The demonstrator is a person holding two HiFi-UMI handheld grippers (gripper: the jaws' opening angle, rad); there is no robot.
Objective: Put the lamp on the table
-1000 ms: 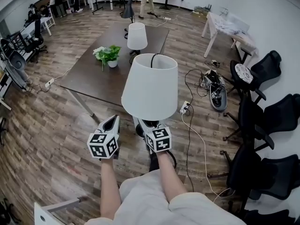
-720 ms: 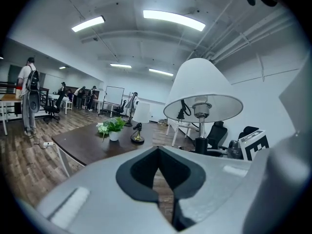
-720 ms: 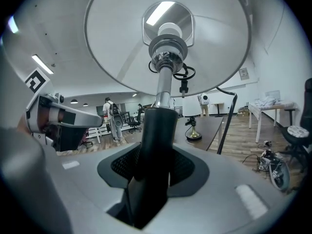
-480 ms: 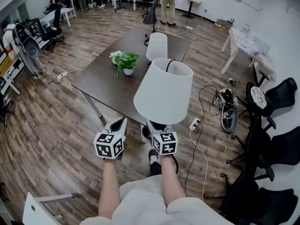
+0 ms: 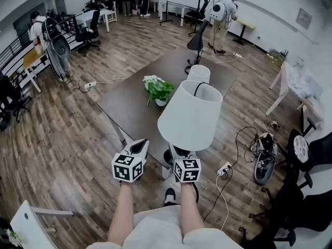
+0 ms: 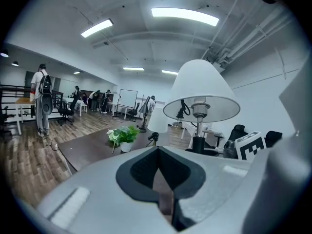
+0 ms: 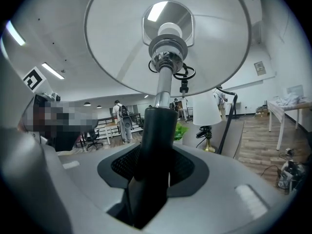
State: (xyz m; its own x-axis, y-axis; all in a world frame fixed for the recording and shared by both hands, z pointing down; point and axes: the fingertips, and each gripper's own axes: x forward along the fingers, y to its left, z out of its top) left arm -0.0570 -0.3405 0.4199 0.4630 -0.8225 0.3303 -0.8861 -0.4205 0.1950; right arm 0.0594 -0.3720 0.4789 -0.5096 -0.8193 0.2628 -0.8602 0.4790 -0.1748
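Gripping the black stem [image 7: 157, 130] of a tall lamp with a white cone-shaped fabric shade [image 5: 190, 115], the right claw [image 7: 153, 174] holds it upright in the air near the front edge of a dark brown rectangular desk [image 5: 132, 110]. The left claw [image 5: 140, 146] is pressed together, empty, just beside it. On the desk stand 1 small potted green plant [image 5: 158, 90] and 1 smaller white-shaded lamp [image 5: 198, 74]
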